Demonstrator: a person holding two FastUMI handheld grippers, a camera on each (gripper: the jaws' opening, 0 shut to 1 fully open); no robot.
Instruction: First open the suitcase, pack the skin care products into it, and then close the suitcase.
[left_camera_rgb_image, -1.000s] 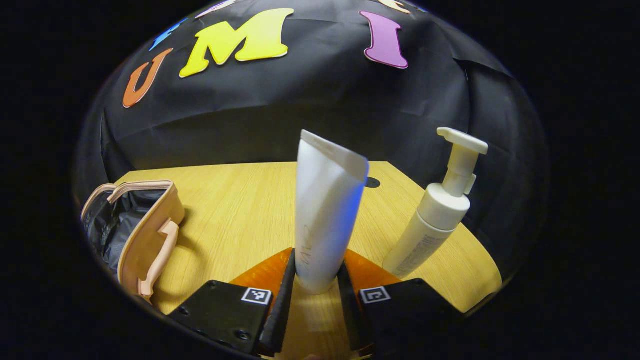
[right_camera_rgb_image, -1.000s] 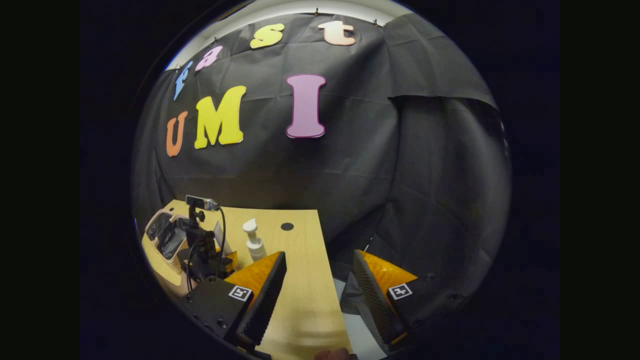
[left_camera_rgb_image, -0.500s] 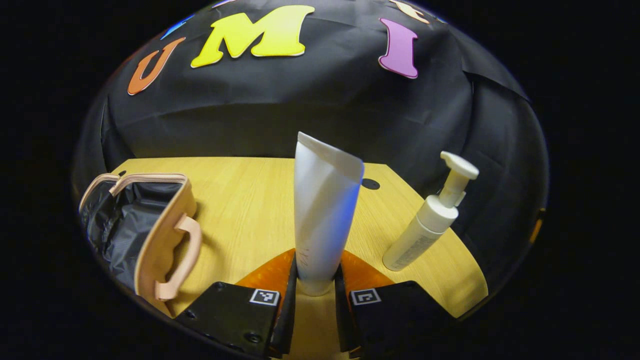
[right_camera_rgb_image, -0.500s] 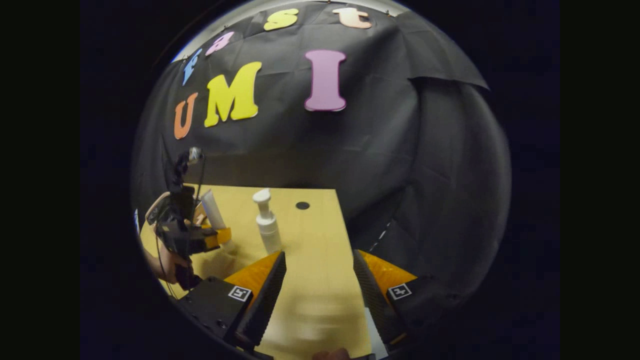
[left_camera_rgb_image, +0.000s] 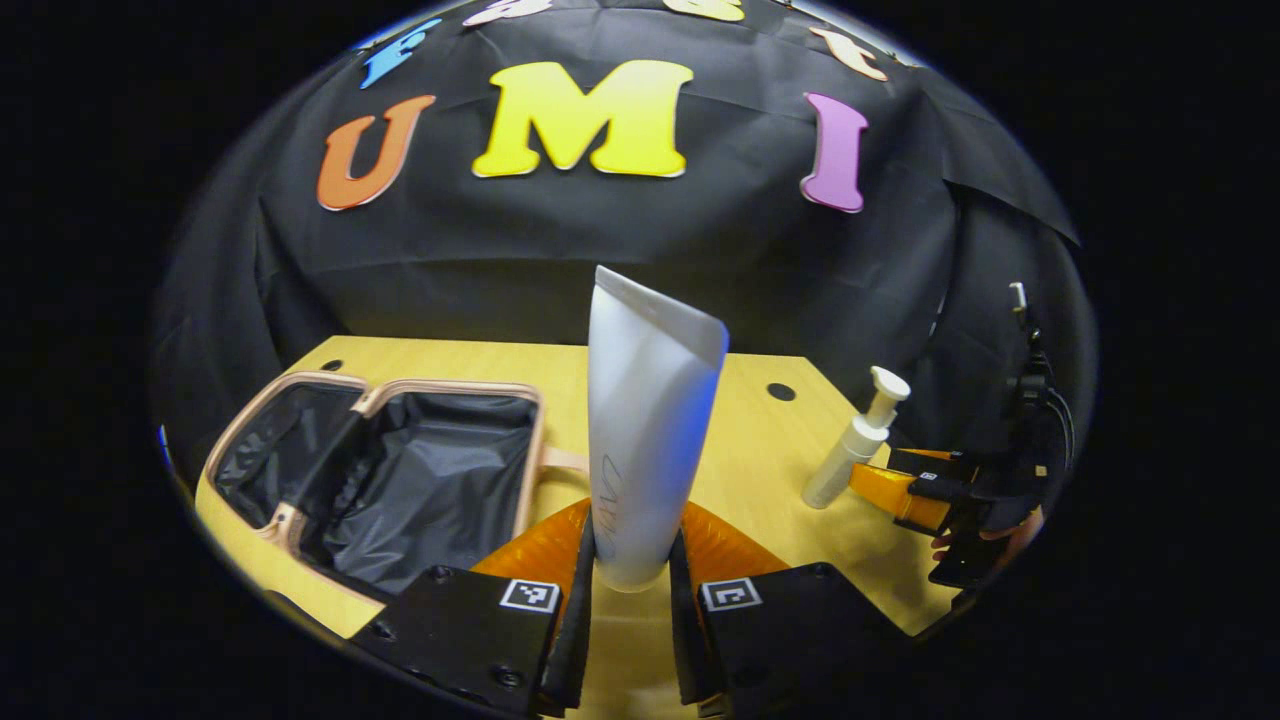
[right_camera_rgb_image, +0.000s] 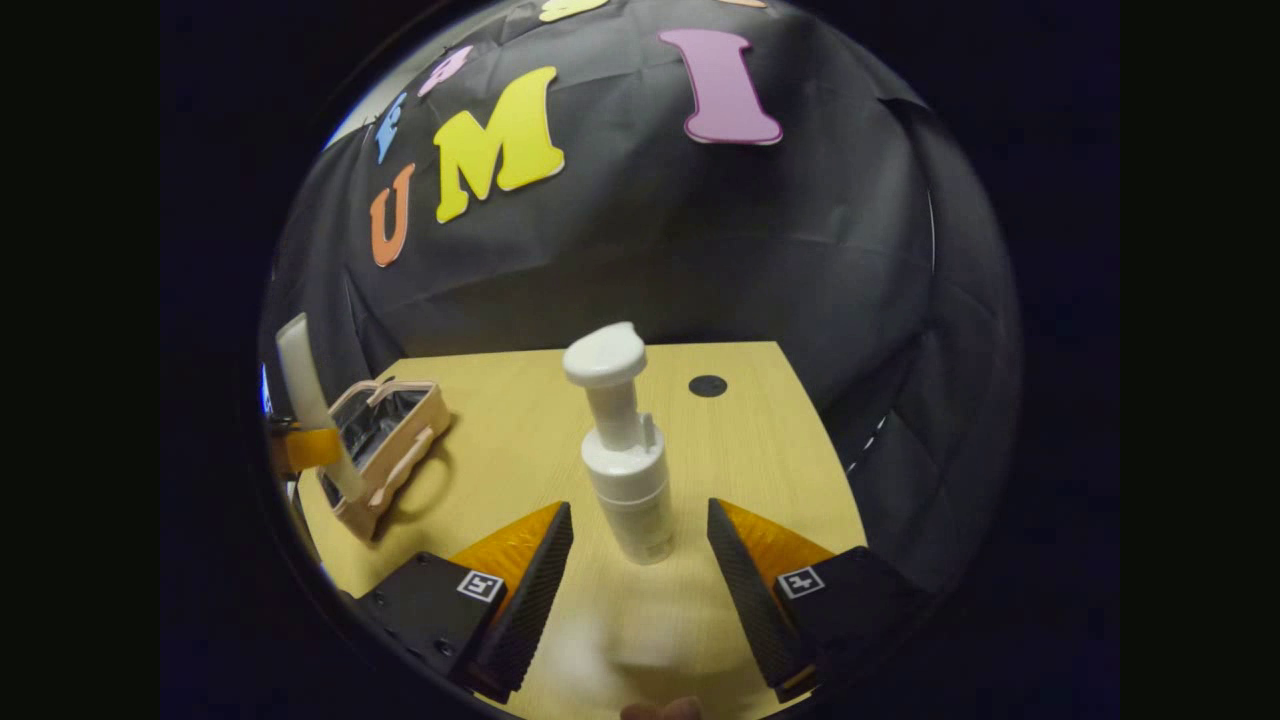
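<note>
A white squeeze tube stands upright between the fingers of my left gripper, which is shut on its lower end above the table. The small pink suitcase lies open to the left of the tube, its black lining showing. In the right gripper view a white pump bottle stands on the table between the spread fingers of my right gripper, which is open and touches nothing. That view also has the suitcase and the held tube at the far left. The left gripper view shows the pump bottle beside the right gripper.
The wooden table has a round black hole near its back edge. Black cloth closes off the back and right side. A hand holds the right gripper at the table's right edge.
My left gripper has risen and swung left with the tube, bringing the open suitcase's inside into view. My right gripper has moved in until the pump bottle stands between its fingers.
</note>
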